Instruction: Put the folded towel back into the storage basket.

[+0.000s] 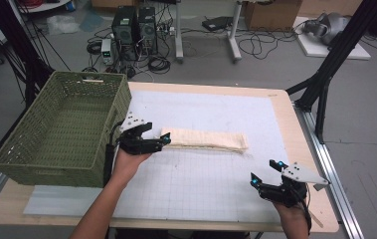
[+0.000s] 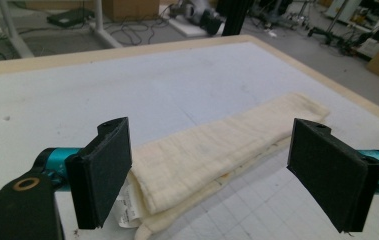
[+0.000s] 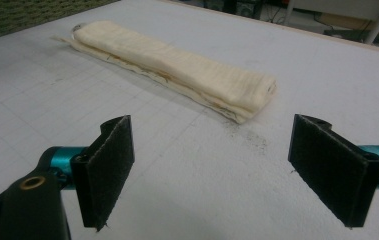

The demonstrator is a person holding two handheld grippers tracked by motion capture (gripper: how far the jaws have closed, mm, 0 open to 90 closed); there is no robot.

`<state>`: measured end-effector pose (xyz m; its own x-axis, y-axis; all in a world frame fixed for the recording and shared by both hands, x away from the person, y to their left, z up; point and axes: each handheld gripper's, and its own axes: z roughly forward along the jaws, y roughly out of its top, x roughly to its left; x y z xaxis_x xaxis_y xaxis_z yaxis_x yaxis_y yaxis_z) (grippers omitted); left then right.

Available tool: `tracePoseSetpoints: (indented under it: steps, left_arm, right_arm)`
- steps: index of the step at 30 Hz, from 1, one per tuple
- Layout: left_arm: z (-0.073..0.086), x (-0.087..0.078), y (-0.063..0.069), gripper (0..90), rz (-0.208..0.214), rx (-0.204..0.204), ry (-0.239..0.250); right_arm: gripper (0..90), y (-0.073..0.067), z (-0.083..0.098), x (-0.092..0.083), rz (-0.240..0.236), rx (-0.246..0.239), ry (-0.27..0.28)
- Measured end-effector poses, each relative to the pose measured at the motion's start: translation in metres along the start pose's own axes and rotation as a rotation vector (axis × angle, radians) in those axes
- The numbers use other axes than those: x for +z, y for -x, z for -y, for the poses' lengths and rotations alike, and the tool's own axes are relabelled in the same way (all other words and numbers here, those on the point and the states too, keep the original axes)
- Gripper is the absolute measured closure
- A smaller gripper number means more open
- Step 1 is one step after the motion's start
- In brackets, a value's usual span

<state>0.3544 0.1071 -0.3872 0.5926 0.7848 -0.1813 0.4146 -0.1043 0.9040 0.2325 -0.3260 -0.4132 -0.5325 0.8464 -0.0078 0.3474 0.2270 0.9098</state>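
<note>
A cream folded cloth (image 1: 207, 140) lies as a long strip across the middle of the white grid mat (image 1: 201, 184). My left gripper (image 1: 162, 141) is open at the cloth's left end, its jaws standing on either side of that end in the left gripper view, where the cloth (image 2: 217, 152) runs away between the pads (image 2: 108, 167). A small white label shows at that end. My right gripper (image 1: 264, 172) is open near the table's front right, a short way from the cloth (image 3: 177, 67), with nothing between its pads (image 3: 109, 162).
A green wicker basket (image 1: 91, 159) stands at the left, overhanging the table edge, close behind my left hand. The wooden table edge (image 1: 300, 149) runs along the right. Computers, cables and stand legs are on the floor beyond.
</note>
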Motion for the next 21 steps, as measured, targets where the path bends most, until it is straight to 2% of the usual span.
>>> tracePoseSetpoints:
  steps: [1, 3, 4, 6, 7, 8, 10, 13, 17, 18, 21]
  left_arm:
    - [0.0, 0.004, -0.002, 19.4, -0.009, -0.006, -0.004]
    - [0.001, 0.012, -0.006, 21.9, -0.009, -0.051, -0.024]
    - [0.001, 0.015, -0.006, 22.1, -0.008, -0.064, -0.012]
    - [0.001, 0.018, -0.007, 23.2, -0.014, -0.074, -0.008]
    - [0.002, 0.02, -0.008, 23.4, -0.028, -0.064, -0.018]
    - [0.003, 0.023, -0.01, 23.5, -0.037, -0.07, -0.03]
    - [0.006, 0.029, -0.016, 23.6, -0.031, -0.114, -0.052]
    - [0.01, 0.036, -0.02, 24.0, -0.056, -0.123, -0.077]
    - [0.017, 0.045, -0.021, 24.4, -0.099, -0.083, -0.137]
    - [0.018, 0.047, -0.021, 24.6, -0.114, -0.074, -0.155]
    - [0.023, 0.053, -0.025, 28.5, -0.139, -0.076, -0.2]
  right_arm:
    - [17.2, 0.0, 0.0, 0.0, -0.001, 0.003, 0.0]
    - [17.2, 0.0, 0.0, 0.0, 0.0, -0.001, 0.0]
    - [17.2, 0.0, 0.0, 0.0, -0.001, 0.0, 0.001]
    - [17.2, 0.001, 0.0, 0.0, -0.001, 0.006, -0.002]
    - [17.2, 0.001, 0.001, 0.0, -0.001, 0.008, -0.002]
    - [17.2, 0.002, 0.001, 0.0, 0.0, 0.006, -0.003]
    - [17.2, 0.002, 0.002, 0.001, 0.001, 0.011, -0.007]
    - [17.2, 0.002, 0.002, 0.002, 0.002, 0.008, -0.012]
    - [17.2, 0.003, 0.002, 0.002, 0.002, 0.008, -0.011]
    - [17.2, 0.002, 0.002, 0.003, 0.002, 0.02, -0.01]
    - [17.2, 0.002, 0.002, 0.003, 0.0, 0.018, -0.008]
